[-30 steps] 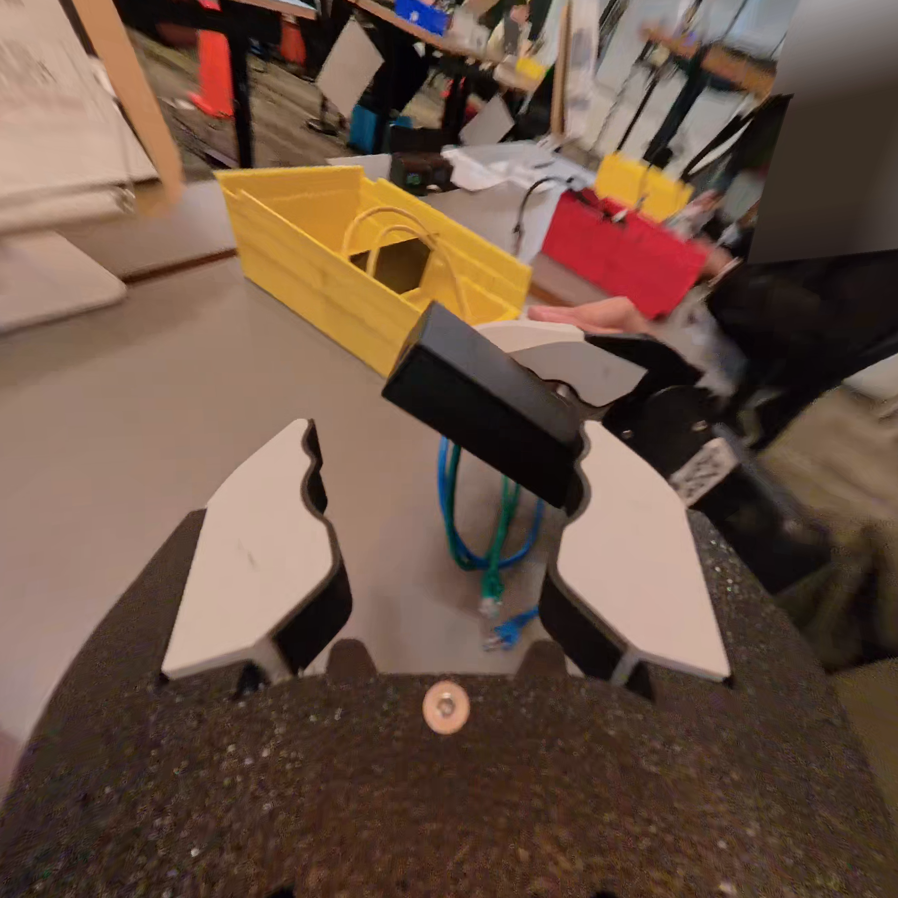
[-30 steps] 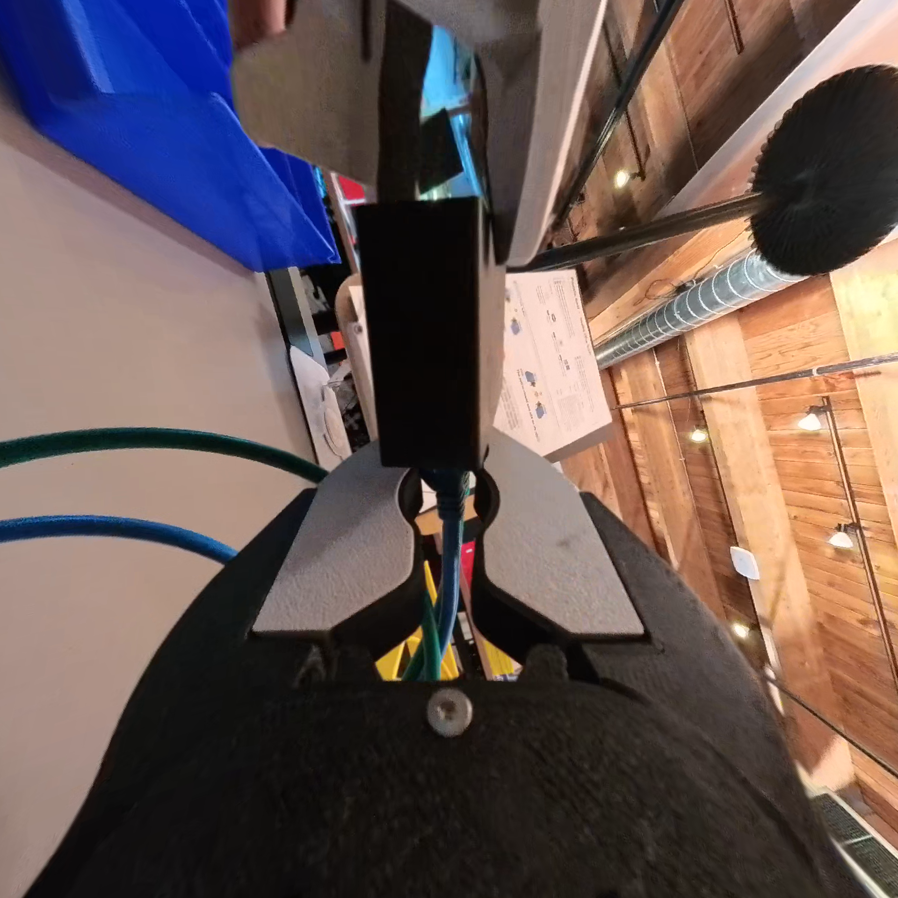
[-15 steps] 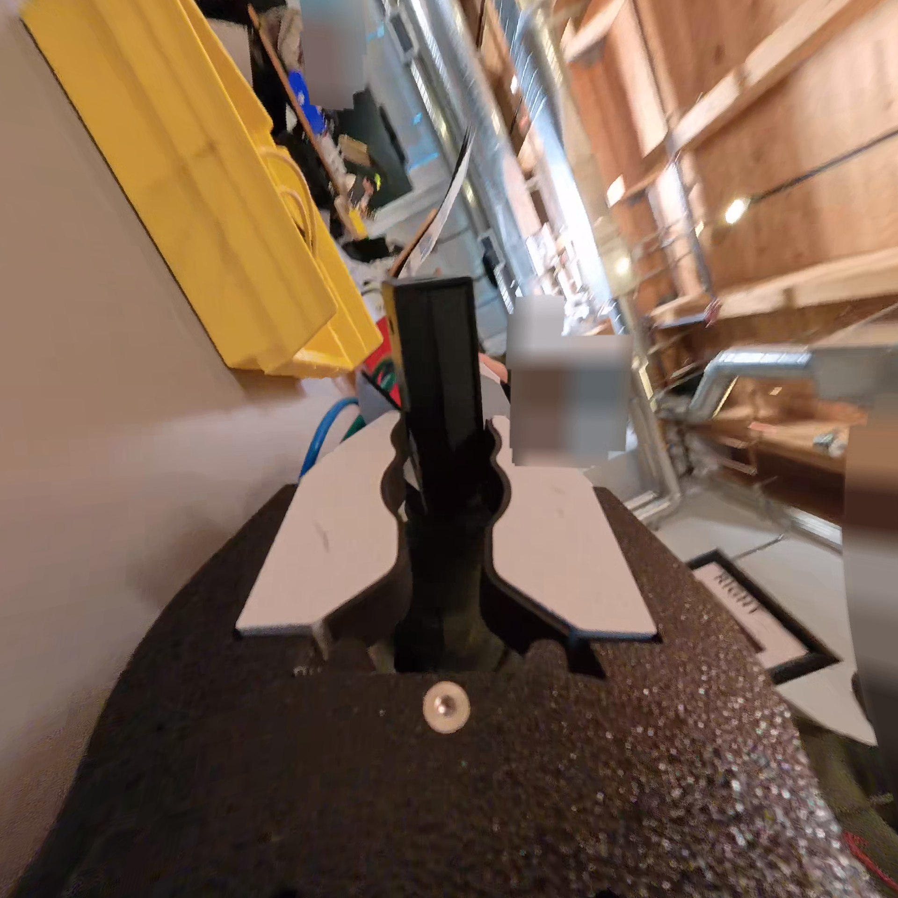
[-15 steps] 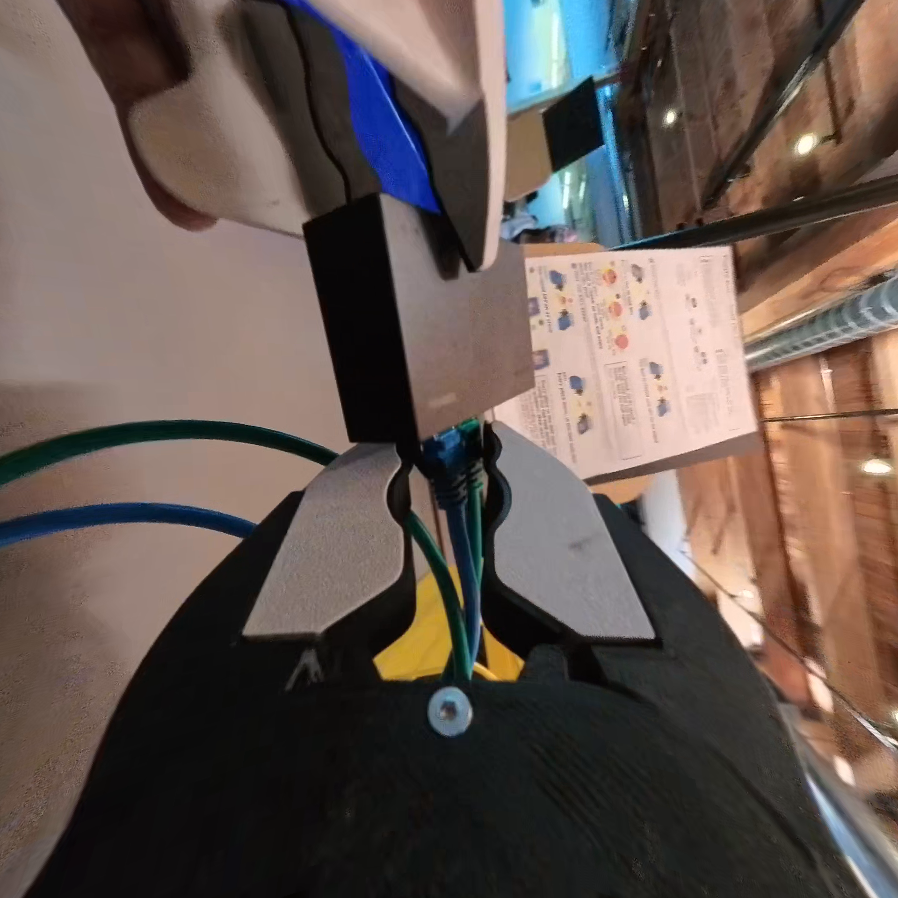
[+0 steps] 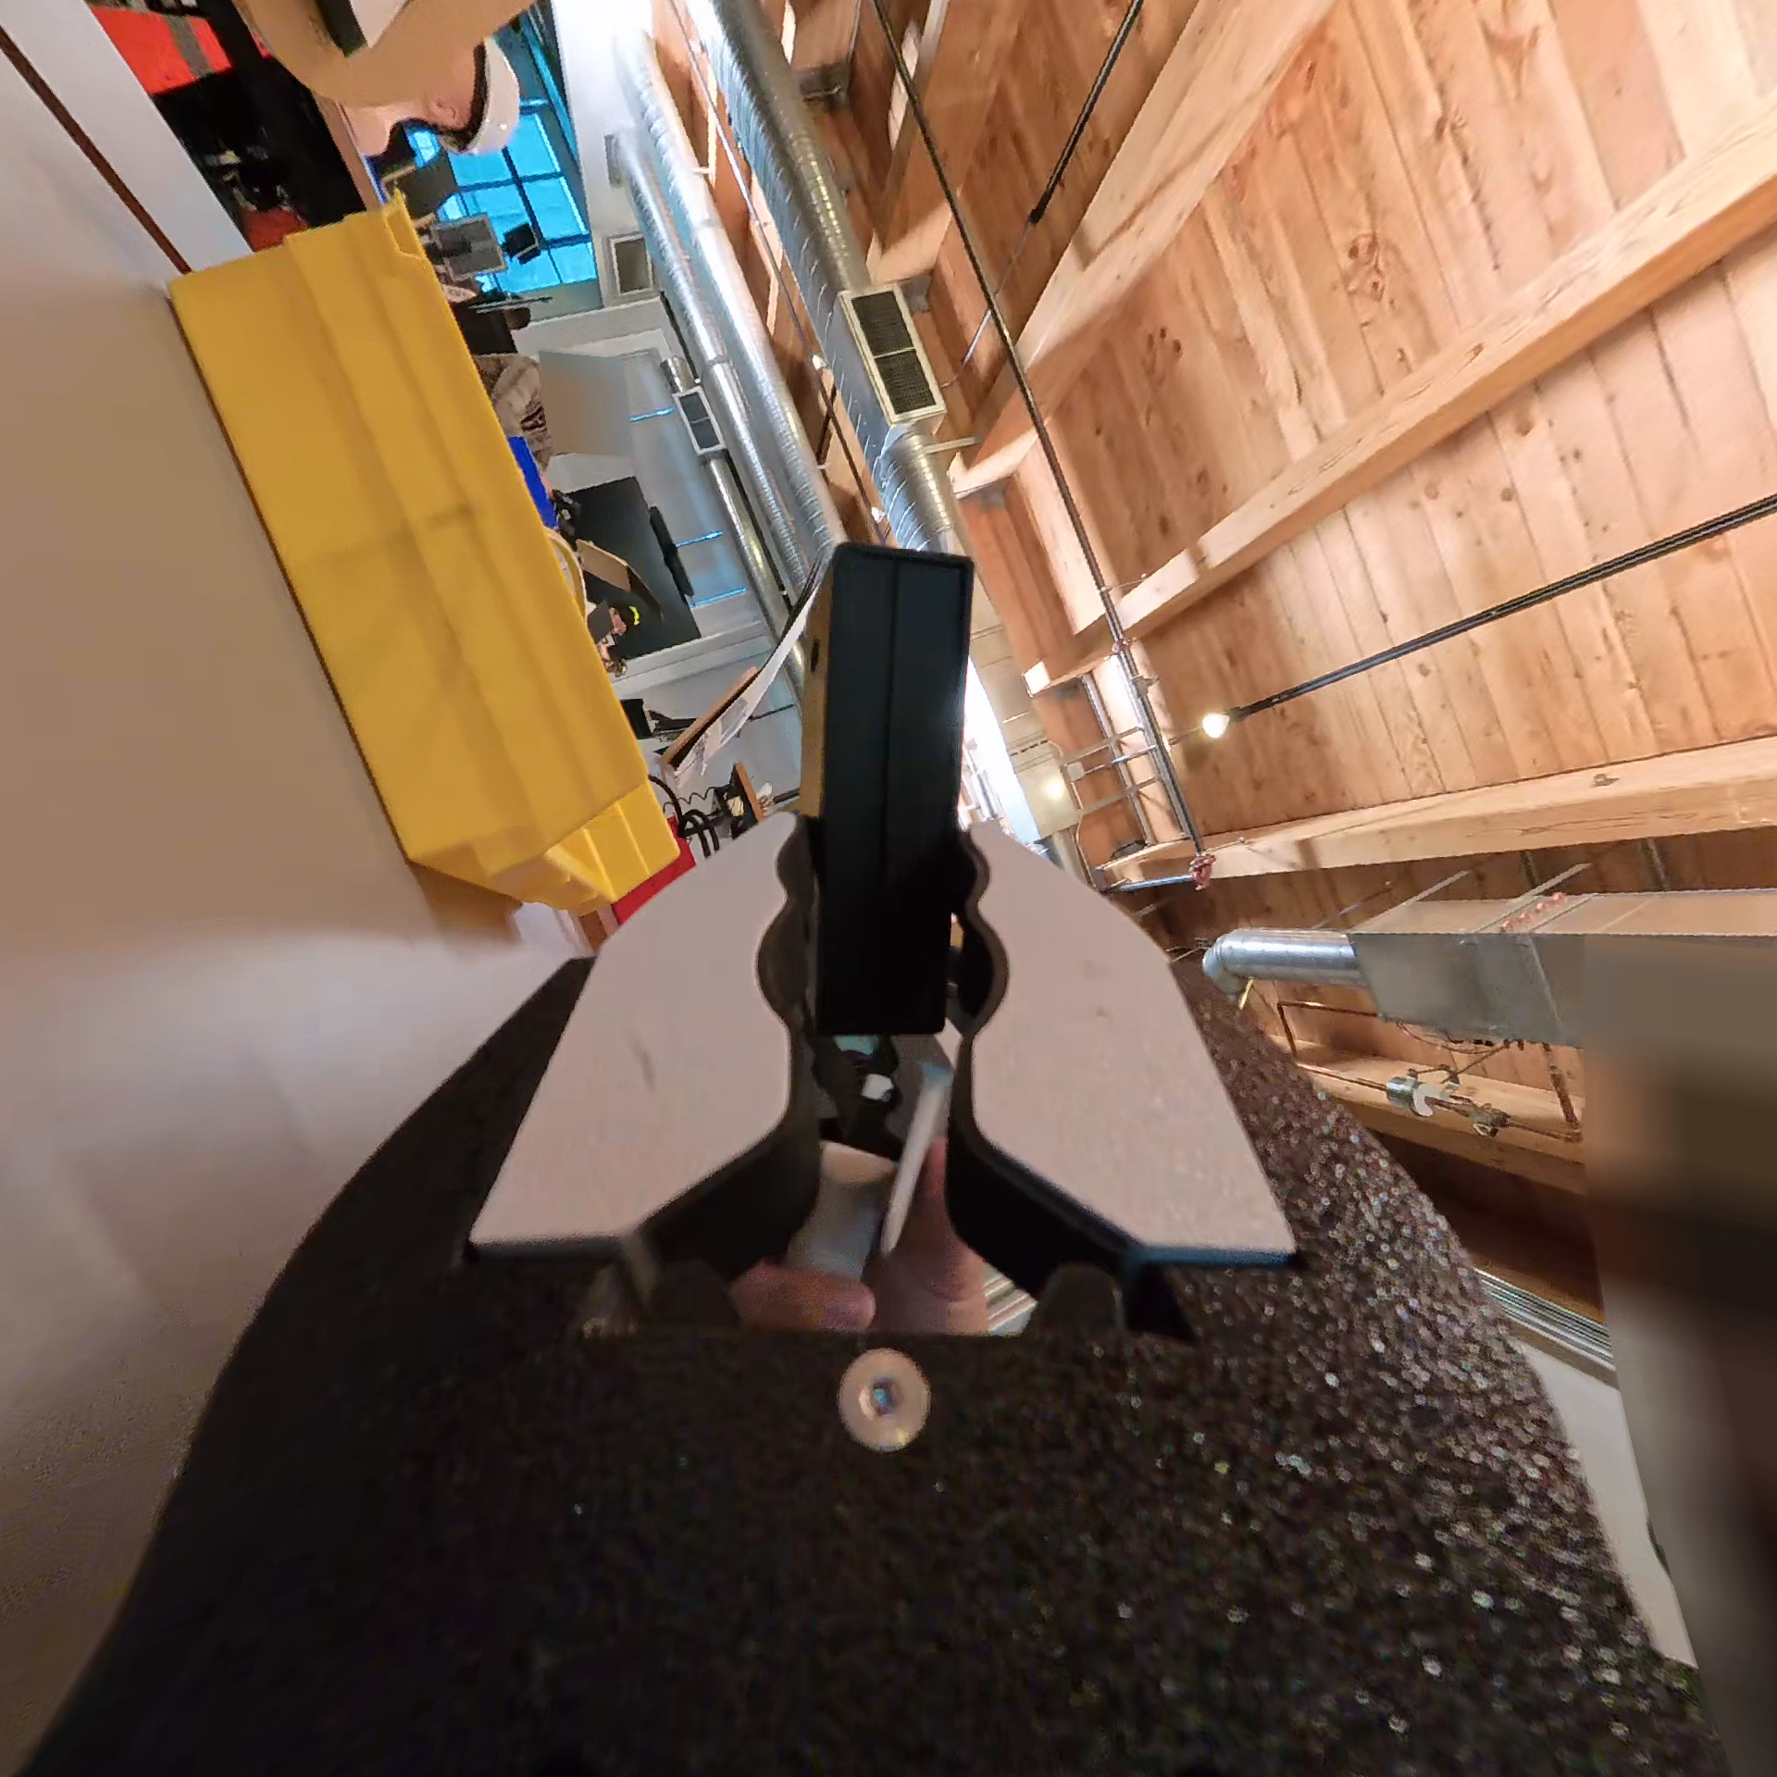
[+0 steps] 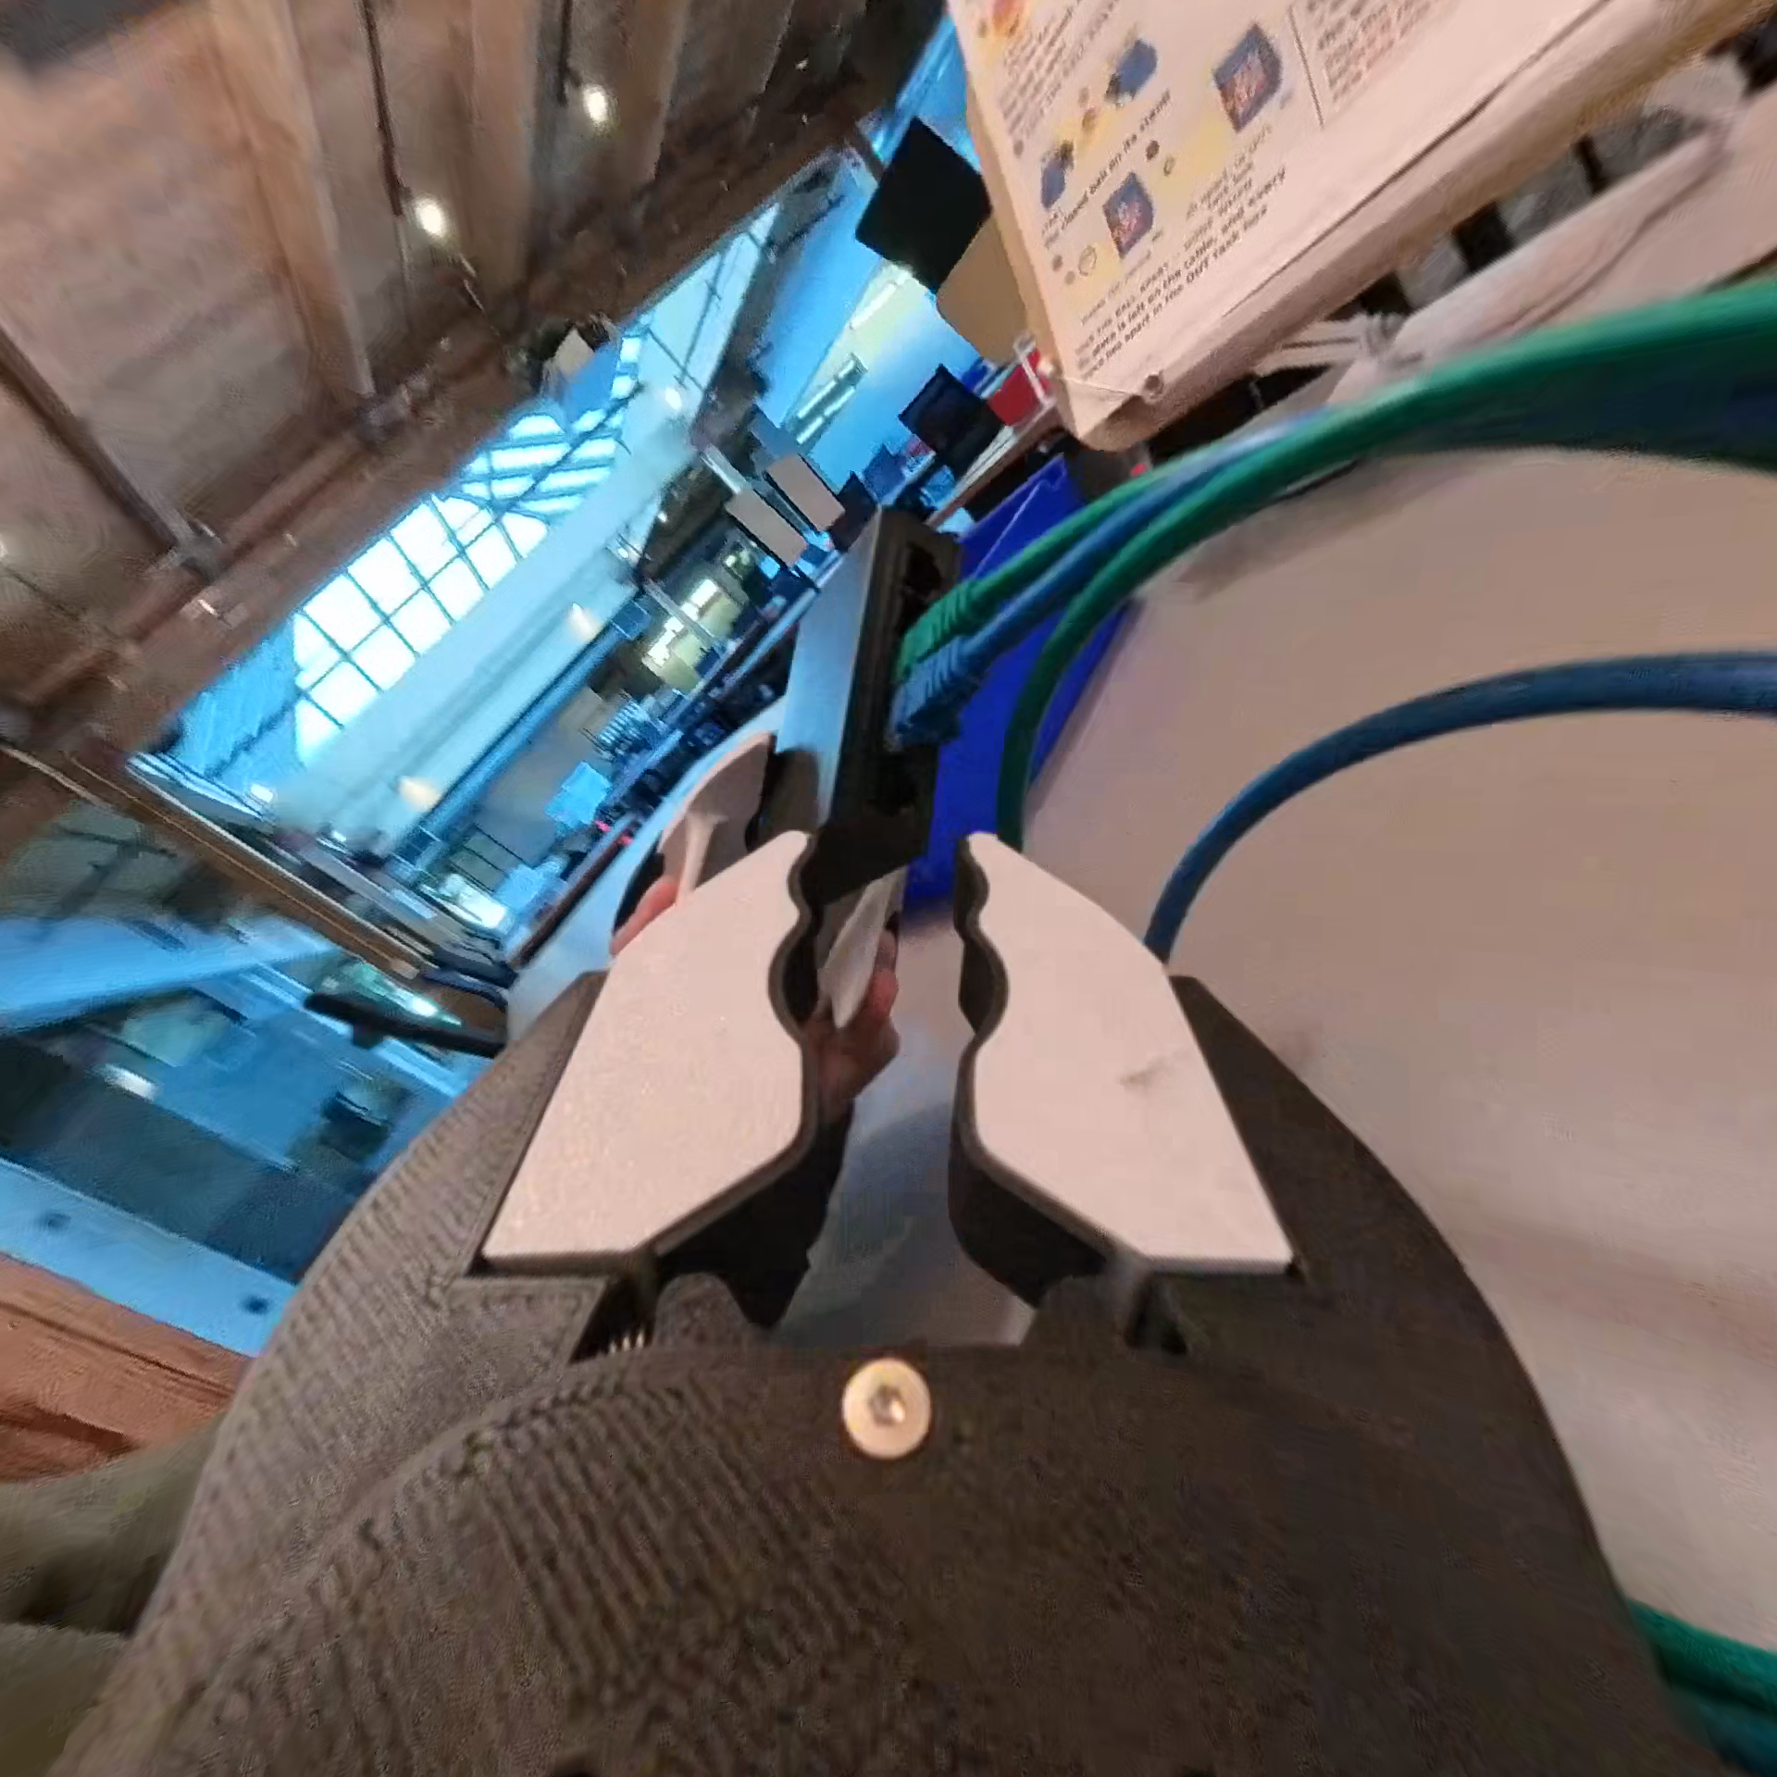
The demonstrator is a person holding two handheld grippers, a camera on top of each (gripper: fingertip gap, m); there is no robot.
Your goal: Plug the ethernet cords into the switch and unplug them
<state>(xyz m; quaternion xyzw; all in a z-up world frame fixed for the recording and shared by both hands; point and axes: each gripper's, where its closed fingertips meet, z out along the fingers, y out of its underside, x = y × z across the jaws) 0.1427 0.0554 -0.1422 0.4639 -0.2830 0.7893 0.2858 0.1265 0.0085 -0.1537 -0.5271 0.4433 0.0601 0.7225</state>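
Over on the left, the tan table (image 5: pixel 144 769) runs up the frame with a yellow bin (image 5: pixel 413 577) lying along it. The left gripper (image 5: pixel 885 865) is tipped sideways and pinches the black switch (image 5: pixel 889 769) between its grey fingers (image 5: pixel 673 1038); the box stands on edge out of the clamp, its narrow seam side facing the camera. Through the gap below the switch a person's fingertips (image 5: pixel 865 1288) and a sliver of grey finger from the other tool show. Wooden ceiling boards and a silver duct (image 5: pixel 769 192) fill the right side of that view.

From the right wrist, the right gripper (image 6: pixel 885 856) sits just short of the switch (image 6: pixel 889 731), its jaws parted a narrow way with nothing between them. The left tool's pale fingers (image 6: pixel 712 827) grip the switch at its near end. A green cord (image 6: pixel 1250 481) and a blue cord (image 6: pixel 1442 712) are both plugged into the port face on the switch's right side, the blue plug (image 6: pixel 928 688) just below the green plug (image 6: pixel 938 615). Both cords loop away right over the table (image 6: pixel 1442 1010). A blue bin (image 6: pixel 1010 596) stands behind the switch, and a printed sheet (image 6: pixel 1250 163) hangs at top right.
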